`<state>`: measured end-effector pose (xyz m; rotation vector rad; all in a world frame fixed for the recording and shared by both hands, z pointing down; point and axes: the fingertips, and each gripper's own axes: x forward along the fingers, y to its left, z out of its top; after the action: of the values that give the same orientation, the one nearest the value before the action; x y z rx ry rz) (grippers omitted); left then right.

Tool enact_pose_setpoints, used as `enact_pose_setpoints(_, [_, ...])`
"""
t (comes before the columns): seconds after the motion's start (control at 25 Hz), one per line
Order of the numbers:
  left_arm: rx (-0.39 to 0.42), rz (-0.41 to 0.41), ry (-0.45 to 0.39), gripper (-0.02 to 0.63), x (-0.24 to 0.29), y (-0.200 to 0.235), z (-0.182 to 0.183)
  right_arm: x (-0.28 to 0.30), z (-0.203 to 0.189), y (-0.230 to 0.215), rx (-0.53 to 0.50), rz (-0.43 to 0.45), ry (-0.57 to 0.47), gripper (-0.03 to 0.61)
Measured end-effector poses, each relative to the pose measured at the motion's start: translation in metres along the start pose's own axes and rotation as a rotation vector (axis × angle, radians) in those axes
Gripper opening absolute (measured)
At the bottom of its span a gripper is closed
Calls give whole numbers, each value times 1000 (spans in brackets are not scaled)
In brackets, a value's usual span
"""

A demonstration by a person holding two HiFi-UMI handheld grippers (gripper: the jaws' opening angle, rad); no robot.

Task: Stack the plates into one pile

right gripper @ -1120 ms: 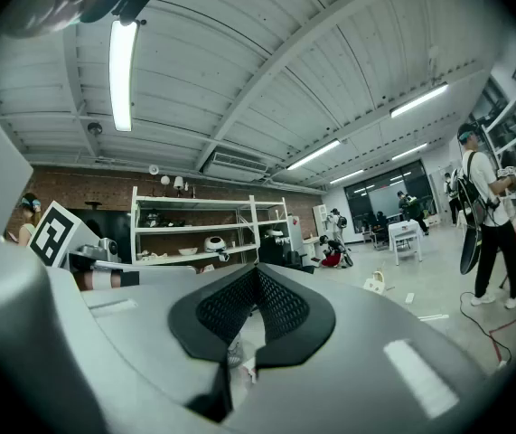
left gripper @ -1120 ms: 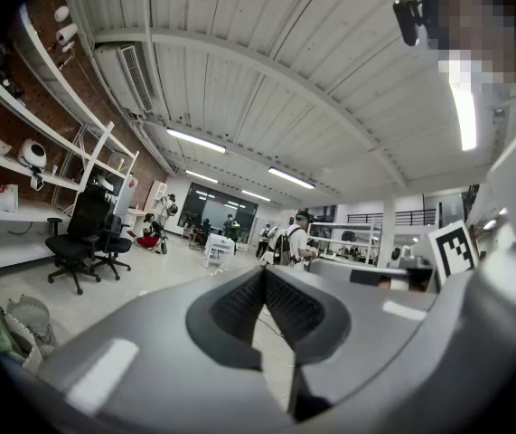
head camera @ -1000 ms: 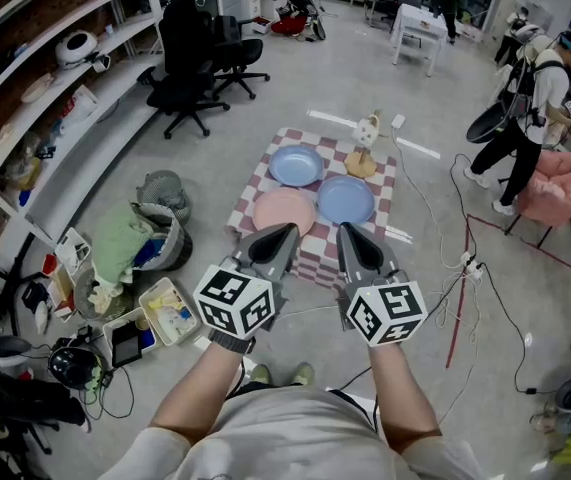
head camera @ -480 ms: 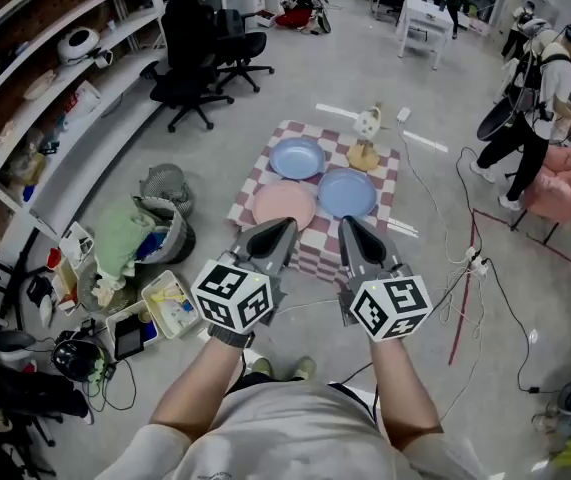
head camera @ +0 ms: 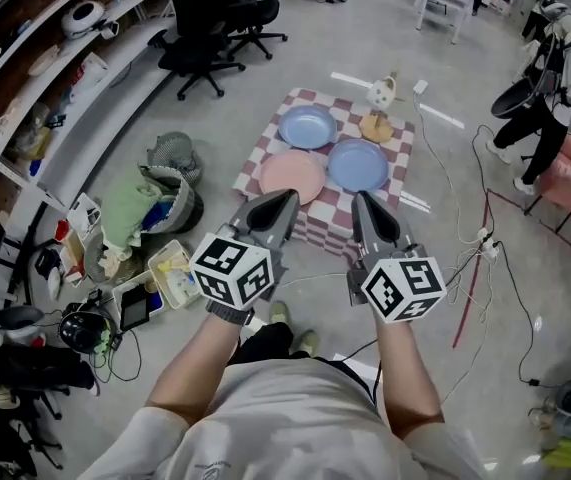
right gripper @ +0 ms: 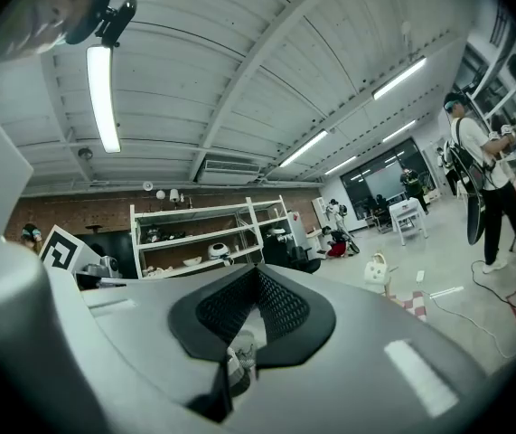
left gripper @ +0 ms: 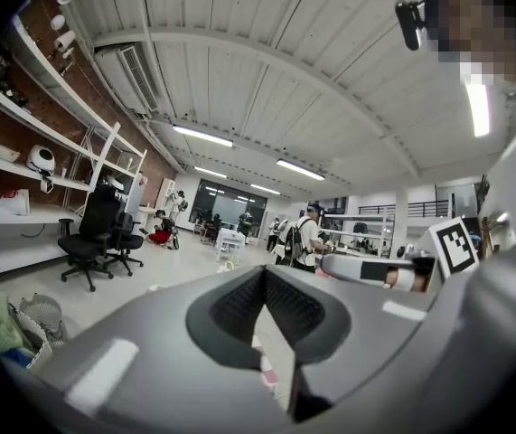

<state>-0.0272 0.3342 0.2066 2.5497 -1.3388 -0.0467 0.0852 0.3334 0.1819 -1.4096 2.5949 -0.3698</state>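
Compared with one second ago, the checked cloth and its three plates lie higher and further right in the head view, while both grippers are held in nearly the same posture, the right one shifted slightly to the right. The left gripper has its jaws together with nothing between them; its nose points forward and up the frame toward the near edge of the cloth. The right gripper likewise has its jaws closed on nothing and points the same way, roughly parallel to the left one and apart from it. Neither gripper touches a plate. All three plates lie flat on the cloth, hollow side up; being round, they have no long axis. One blue plate sits at the far left corner of the cloth. The pink plate sits toward the near left corner, just beside it. A second blue plate lies along the right edge, just beside the pink plate. No plate rests on another. A small tan object stands at the far right corner of the cloth. The cloth lies on the grey floor.
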Motion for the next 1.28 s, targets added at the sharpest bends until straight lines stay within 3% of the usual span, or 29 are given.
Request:
enact_pose_setpoints(0.36, [-5, 0, 11, 6, 29, 28, -11, 35, -23, -20, 24, -7, 56, 9])
enact_pose_setpoints(0.8, [-22, -6, 45, 6, 92, 109, -28, 128, -60, -51, 25, -30, 123, 9])
enact_pose_setpoints(1.28, [-72, -69, 134, 6, 156, 193, -83, 209, -135, -97, 70, -150, 241, 9])
